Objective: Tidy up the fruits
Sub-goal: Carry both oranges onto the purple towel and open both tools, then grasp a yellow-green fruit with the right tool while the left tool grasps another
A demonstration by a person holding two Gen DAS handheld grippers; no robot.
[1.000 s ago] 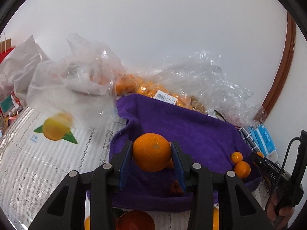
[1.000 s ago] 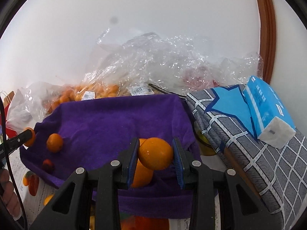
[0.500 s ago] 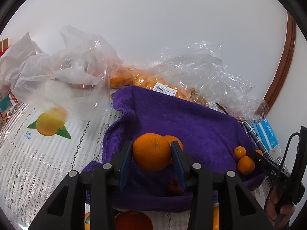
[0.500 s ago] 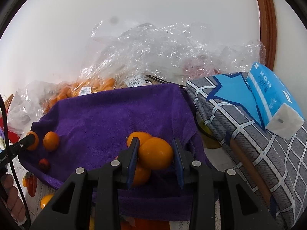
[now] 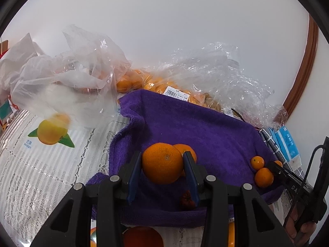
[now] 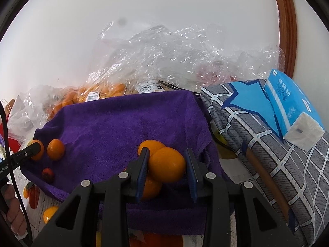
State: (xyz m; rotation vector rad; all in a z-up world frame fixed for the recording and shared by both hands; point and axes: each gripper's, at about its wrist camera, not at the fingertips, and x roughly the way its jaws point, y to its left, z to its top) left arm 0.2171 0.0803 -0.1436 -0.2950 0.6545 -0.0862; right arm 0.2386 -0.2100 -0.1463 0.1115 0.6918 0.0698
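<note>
A purple towel (image 5: 205, 127) (image 6: 123, 123) lies spread across the middle of both views. My left gripper (image 5: 162, 160) is shut on a large orange (image 5: 162, 165) just above the towel, with another orange (image 5: 186, 150) right behind it. My right gripper (image 6: 166, 164) has an orange (image 6: 166, 164) between its pads, which still touch it while the jaws are opening. That orange rests against two other oranges (image 6: 151, 146) on the towel. Two small oranges (image 5: 264, 177) (image 6: 55, 149) and a small dark red fruit (image 5: 187, 199) (image 6: 48, 174) also lie on the towel.
Clear plastic bags with oranges (image 5: 131, 80) (image 6: 98, 92) crowd the back by the white wall. A grey checked cushion (image 6: 267, 144) with a blue tissue pack (image 6: 292, 107) stands on the right. A lace tablecloth with a mango print (image 5: 51, 131) covers the left. Hands (image 5: 300, 226) (image 6: 12, 212) show at the edges.
The right gripper's pads have spread slightly around its orange, which now sits against two oranges on the towel. The left gripper has barely shifted, still holding its orange.
</note>
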